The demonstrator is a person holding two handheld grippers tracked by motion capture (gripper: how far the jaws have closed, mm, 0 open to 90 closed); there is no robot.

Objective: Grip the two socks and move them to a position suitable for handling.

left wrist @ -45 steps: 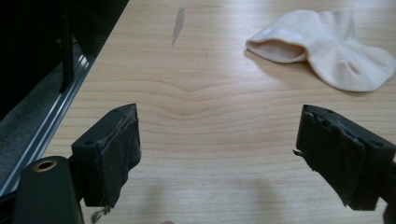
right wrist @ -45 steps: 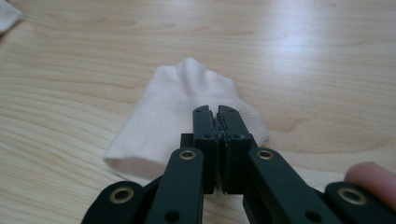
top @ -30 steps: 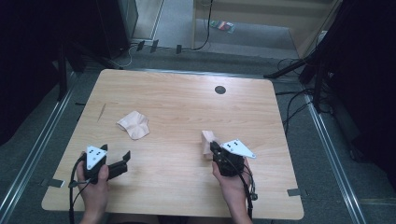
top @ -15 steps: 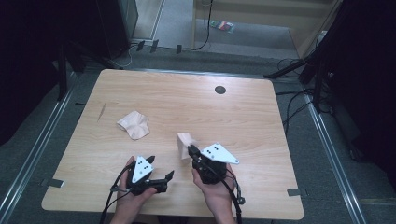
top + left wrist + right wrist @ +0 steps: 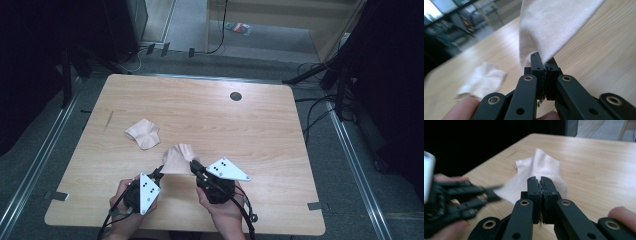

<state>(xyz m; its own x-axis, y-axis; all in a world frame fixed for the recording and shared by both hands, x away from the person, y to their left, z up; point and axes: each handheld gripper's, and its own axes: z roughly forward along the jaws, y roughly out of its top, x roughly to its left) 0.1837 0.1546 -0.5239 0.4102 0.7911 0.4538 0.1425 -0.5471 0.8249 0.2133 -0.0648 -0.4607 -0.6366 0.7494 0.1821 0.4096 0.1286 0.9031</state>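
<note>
A pale cloth (image 5: 178, 159) is held just above the worktop (image 5: 260, 130) between the left gripper (image 5: 158, 173) — newly clenched on one corner — and the right gripper (image 5: 194, 164), so spreading it taut is judged next.

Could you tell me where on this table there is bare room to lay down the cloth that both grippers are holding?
The far half of the table is bare, bordered by the dark round hole. The right side, beyond the right gripper, is also free. It is crowded near the front: the held cloth, the left gripper, and the crumpled cloth toward the left.
</note>
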